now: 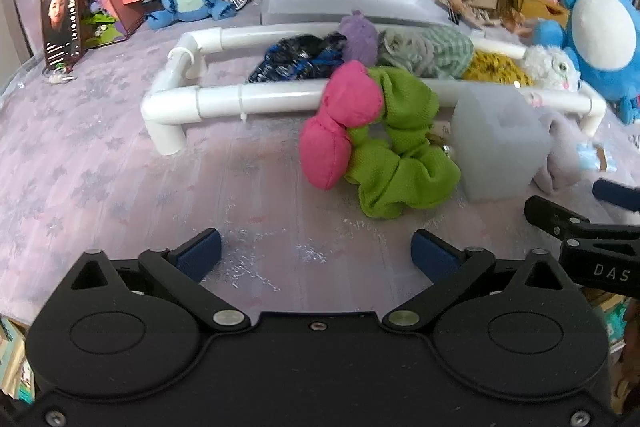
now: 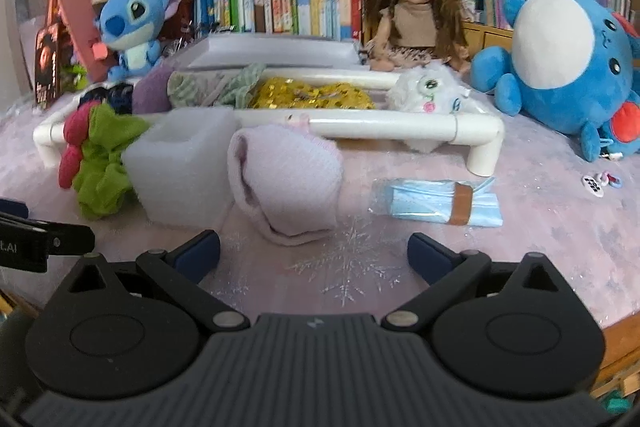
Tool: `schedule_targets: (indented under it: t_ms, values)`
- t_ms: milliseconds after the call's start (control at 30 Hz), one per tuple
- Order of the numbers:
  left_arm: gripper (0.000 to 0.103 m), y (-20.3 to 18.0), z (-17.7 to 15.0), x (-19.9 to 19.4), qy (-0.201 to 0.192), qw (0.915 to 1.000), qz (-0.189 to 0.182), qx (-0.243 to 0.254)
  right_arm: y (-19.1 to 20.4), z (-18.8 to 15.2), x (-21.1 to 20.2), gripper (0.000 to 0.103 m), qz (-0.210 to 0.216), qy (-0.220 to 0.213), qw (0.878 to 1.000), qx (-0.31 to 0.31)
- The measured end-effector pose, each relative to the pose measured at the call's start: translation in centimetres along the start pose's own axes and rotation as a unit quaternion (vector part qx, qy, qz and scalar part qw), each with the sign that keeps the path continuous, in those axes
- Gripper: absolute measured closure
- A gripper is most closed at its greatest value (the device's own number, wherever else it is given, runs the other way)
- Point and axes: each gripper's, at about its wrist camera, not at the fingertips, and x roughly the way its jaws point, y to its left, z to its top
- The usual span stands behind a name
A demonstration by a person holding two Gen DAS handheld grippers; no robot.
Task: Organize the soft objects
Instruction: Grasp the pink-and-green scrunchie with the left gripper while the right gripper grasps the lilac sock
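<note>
Green scrunchie (image 1: 400, 155) with its pink bow leans on the white pipe frame (image 1: 256, 99) ahead of my left gripper (image 1: 316, 253), released and empty. Beside it I see a foam block (image 2: 182, 171), a lilac sock (image 2: 284, 179), then bagged masks (image 2: 436, 203) beyond my right gripper (image 2: 314, 253), also released.

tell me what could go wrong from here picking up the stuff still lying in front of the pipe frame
The green scrunchie leans on the white pipe frame and touches the foam block, so lifting it may snag the pipe or drag the block. The pink knit piece is loosely folded and may unfold. The wrapped masks lie flat and may slip from the open right hand-held gripper.
</note>
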Motion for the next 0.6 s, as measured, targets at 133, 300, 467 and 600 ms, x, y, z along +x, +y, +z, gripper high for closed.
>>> schedule_targets:
  t_ms: [133,300,467,600]
  values:
    - [0.006,0.9,0.7,-1.0,-0.030,0.9992,-0.006,-0.026,0.1,0.1,-0.6,0.005,-0.005,-0.025,1.000,-0.003]
    - [0.014,1.6,1.8,-2.0,-0.066,0.9961,-0.033,-0.048,0.1,0.8,-1.4,0.013,-0.003,-0.054,0.999,-0.004]
    - [0.028,1.3,2.7,-1.3,-0.060,0.9945,-0.062,-0.060,0.3,1.4,-1.5,0.024,-0.006,-0.066,0.998,-0.007]
    - [0.034,1.0,3.2,-0.6,-0.067,0.9942,-0.051,-0.068,0.7,1.8,-1.6,0.029,-0.007,-0.075,0.997,-0.017]
